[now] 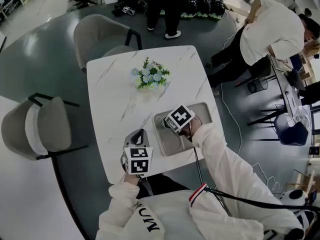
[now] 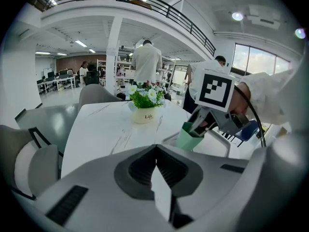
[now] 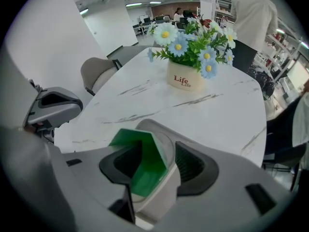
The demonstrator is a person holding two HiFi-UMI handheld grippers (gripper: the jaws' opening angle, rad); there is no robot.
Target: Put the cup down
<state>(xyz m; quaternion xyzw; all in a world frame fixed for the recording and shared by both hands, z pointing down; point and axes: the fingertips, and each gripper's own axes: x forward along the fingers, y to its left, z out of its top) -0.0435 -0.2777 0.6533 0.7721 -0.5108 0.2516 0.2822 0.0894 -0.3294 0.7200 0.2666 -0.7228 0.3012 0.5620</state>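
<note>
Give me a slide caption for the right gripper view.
Right gripper, jaws apart astride the wall of a green cup in a grey tray; flower pot behind on the white table.

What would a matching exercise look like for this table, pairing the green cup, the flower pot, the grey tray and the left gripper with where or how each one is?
Things:
1. green cup
2. flower pot
3. grey tray
4. left gripper

Places or states:
A. middle of the white table
B. jaws together
C. between the open jaws of the right gripper
D. at the table's near right edge

Pairs: 1-C, 2-A, 3-D, 4-B.
</note>
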